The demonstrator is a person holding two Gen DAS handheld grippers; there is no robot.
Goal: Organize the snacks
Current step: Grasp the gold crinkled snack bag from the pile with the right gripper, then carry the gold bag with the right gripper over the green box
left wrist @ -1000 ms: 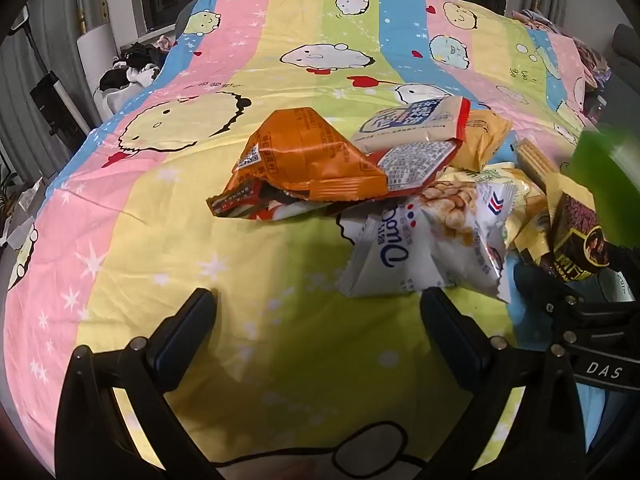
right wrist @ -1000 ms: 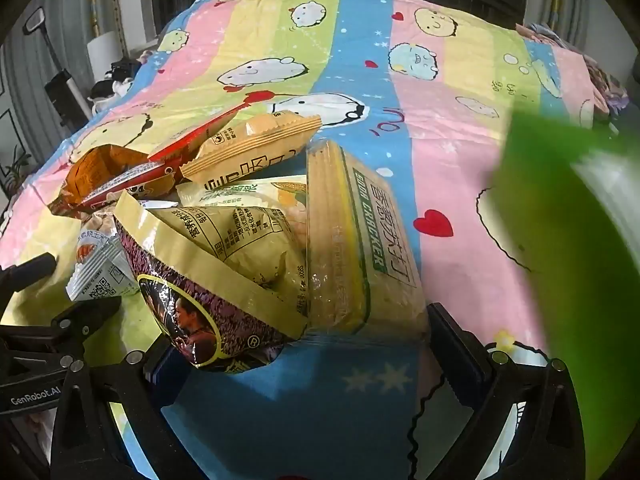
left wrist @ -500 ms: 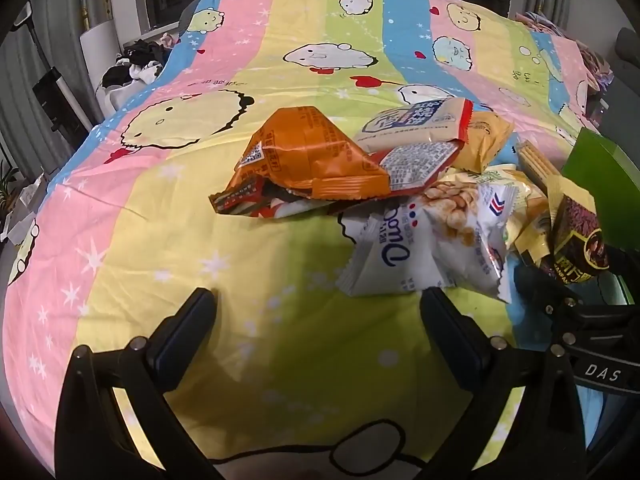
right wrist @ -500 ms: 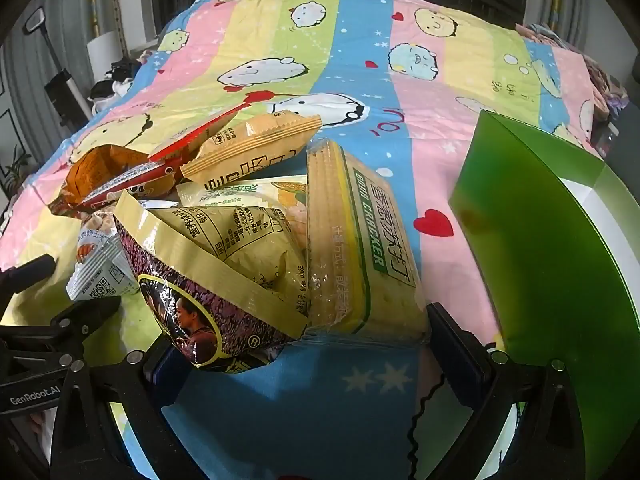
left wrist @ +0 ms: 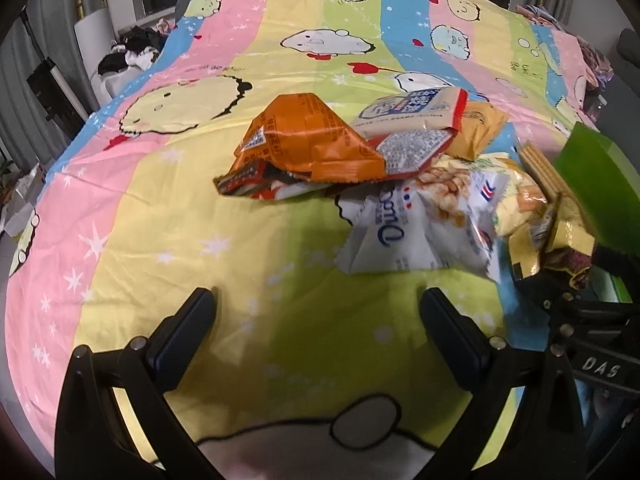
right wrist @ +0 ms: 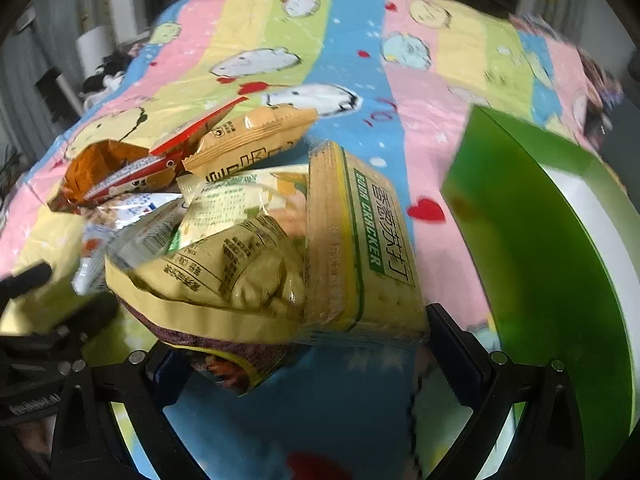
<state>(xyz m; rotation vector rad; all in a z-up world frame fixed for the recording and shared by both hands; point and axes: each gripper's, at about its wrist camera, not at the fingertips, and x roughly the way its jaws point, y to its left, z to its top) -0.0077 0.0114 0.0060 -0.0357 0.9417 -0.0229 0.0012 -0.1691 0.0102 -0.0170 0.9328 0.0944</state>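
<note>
A heap of snack packs lies on a striped cartoon bedspread [left wrist: 160,240]. In the left wrist view an orange bag [left wrist: 308,148] and a white popcorn bag [left wrist: 416,232] lie ahead of my left gripper [left wrist: 316,312], which stands open over bare sheet. In the right wrist view a cracker pack [right wrist: 360,248], a tan bag [right wrist: 224,276] and a dark purple-and-gold bag [right wrist: 240,356] sit right between the fingers of my open right gripper [right wrist: 300,344]. A green box [right wrist: 540,260] stands open at the right, beside the pile.
The other gripper's black frame [left wrist: 592,344] shows at the left view's right edge. Dark clothes [left wrist: 128,52] and a white cylinder [left wrist: 94,44] lie past the bed's far left corner. Bare bedspread stretches to the left and beyond the pile.
The green box came in from the right and settled beside the pile. My right gripper has pushed forward, so the packs sit closer between its fingers. The left gripper barely moved.
</note>
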